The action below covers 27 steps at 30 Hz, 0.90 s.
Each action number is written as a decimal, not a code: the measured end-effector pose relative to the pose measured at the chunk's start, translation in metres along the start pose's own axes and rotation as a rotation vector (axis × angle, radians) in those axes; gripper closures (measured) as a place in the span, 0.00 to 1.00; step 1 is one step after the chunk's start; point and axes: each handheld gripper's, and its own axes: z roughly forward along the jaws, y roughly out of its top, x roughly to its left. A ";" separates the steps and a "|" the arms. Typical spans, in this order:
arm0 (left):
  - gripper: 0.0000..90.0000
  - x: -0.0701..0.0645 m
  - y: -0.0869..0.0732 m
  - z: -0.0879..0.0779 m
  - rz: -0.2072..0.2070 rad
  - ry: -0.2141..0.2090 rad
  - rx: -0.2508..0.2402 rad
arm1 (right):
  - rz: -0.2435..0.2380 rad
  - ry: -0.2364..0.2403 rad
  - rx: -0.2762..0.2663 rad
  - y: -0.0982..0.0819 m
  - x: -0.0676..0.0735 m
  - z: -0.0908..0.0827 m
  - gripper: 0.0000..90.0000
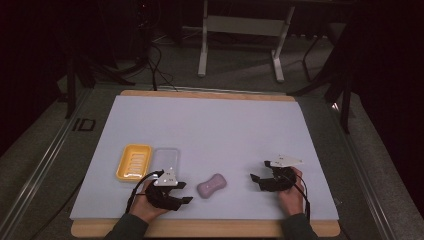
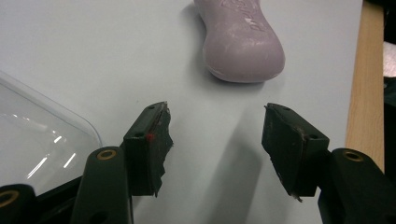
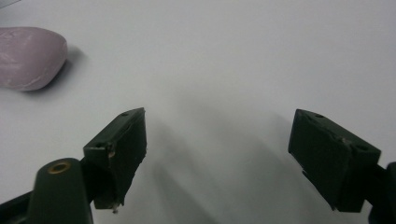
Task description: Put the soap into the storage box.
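While both grippers rest on the worktop (image 1: 210, 130) with jaws spread wide and empty, the lilac soap bar (image 1: 211, 186) lies between them, nearer the left gripper (image 1: 186, 192), long axis running roughly toward the right gripper (image 1: 259, 182).

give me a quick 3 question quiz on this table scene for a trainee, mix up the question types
1. True or false: the pink soap bar lies inside the yellow soap dish.
2. Multiple choice: what sits directly right of the yellow dish in the high view? A) a sponge B) a clear lid C) a cup
3. Fill in: the jaws of the left gripper and the right gripper are both ____.

Key: 1 false, the soap lies on the white mat between the grippers. 2 B. 3 open, holding nothing.
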 end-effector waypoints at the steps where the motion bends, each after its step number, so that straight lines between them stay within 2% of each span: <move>1: 0.46 0.000 0.000 0.000 0.000 0.000 0.000 | -0.008 -0.010 -0.006 0.000 0.001 -0.001 0.22; 2: 0.46 -0.002 0.002 0.000 0.004 0.027 0.015 | -0.009 -0.020 -0.011 -0.001 0.002 -0.001 0.22; 5: 0.46 -0.003 0.004 -0.002 0.011 0.057 0.030 | -0.010 -0.029 -0.017 -0.001 0.002 -0.002 0.24; 10: 0.46 -0.004 0.011 -0.006 0.022 0.074 0.022 | -0.013 -0.021 -0.023 -0.001 0.002 -0.002 0.24; 17: 0.45 -0.003 0.020 -0.011 0.028 0.071 0.073 | -0.032 -0.032 -0.016 -0.001 0.005 -0.001 0.22; 23: 0.45 -0.002 0.029 -0.014 0.041 0.079 0.087 | -0.033 -0.034 -0.007 -0.001 0.004 0.000 0.22; 27: 0.45 -0.001 0.033 -0.014 0.025 0.079 0.087 | -0.023 -0.033 -0.019 -0.001 0.004 -0.001 0.21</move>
